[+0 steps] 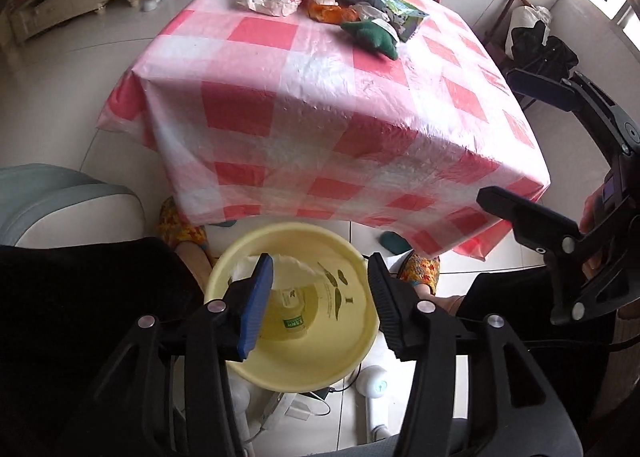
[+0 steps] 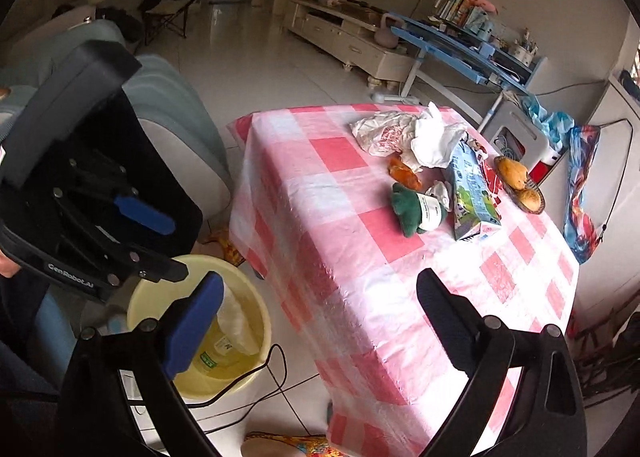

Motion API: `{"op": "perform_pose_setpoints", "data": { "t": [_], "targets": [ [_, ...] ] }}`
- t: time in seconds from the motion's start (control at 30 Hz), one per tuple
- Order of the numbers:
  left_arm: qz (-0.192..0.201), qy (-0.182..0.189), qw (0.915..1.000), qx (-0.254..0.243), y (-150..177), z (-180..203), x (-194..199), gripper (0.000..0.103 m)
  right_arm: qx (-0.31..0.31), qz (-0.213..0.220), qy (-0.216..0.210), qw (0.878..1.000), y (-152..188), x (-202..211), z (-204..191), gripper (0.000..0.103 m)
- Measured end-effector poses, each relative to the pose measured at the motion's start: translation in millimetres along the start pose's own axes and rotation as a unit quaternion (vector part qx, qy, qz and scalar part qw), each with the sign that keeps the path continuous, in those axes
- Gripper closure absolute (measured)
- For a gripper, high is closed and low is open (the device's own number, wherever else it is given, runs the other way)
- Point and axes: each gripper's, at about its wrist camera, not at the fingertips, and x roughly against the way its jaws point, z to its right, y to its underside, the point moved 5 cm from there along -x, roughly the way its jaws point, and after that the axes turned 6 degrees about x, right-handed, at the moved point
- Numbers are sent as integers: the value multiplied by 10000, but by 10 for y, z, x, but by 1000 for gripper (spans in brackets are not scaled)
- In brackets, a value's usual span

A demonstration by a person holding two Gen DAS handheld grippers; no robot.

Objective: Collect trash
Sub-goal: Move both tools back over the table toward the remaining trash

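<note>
The left gripper (image 1: 320,307) hangs with jaws parted and empty over the yellow basin (image 1: 352,353) at lower centre, where a plastic bottle (image 1: 294,315) and crumpled paper already lie. The right gripper (image 2: 320,333) gapes wide, empty, above the near table edge. Remaining trash, a milk carton (image 2: 472,193) and wrappers (image 2: 384,133), sits upper right; reaching across could snag the loose checked tablecloth (image 2: 340,257) and drag everything off.

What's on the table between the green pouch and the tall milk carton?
A small crumpled white wrapper lies between the green pouch and the carton, seen best in the right wrist view.
</note>
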Motion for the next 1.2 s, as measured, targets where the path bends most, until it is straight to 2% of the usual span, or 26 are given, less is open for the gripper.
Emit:
{"op": "perform_pose_setpoints", "data": {
  "t": [0.13, 0.3, 0.4, 0.6, 0.73, 0.87, 1.03, 1.1, 1.2],
  "targets": [
    [6, -115, 9999, 38, 14, 2, 94, 54, 100, 29, 72, 9999, -44, 36, 17, 9],
    [250, -231, 9994, -22, 13, 34, 378, 44, 168, 32, 235, 9996, -110, 67, 4, 8],
    [276, -160, 9995, 87, -18, 81, 475, 43, 115, 13, 306, 9995, -72, 100, -38, 8],
    [324, -42, 9994, -119, 11, 287, 496, 42, 120, -210, 437, 9988, 66, 71, -54, 8],
    [363, -103, 9990, -254, -21, 307, 446, 39, 169, -334, 605, 9975, 151, 61, 38, 8],
    [570, -67, 9981, -213, -278, 283, 414, 39, -161, -288, 856, 9958, 329, 208, 289, 8],
    [1087, 46, 9935, -339, -804, 348, 389, 39, -1012, 132, 1263, 9867, 436, 371, 665, 8],
    [1208, 67, 9921, -344, -1035, 374, 344, 39, -1104, 203, 1270, 9855, 401, 334, 711, 8],
    [1470, 56, 9886, -315, -1447, 407, 314, 39, -1502, 359, 1039, 9825, 311, 223, 805, 8]
  ]
}}
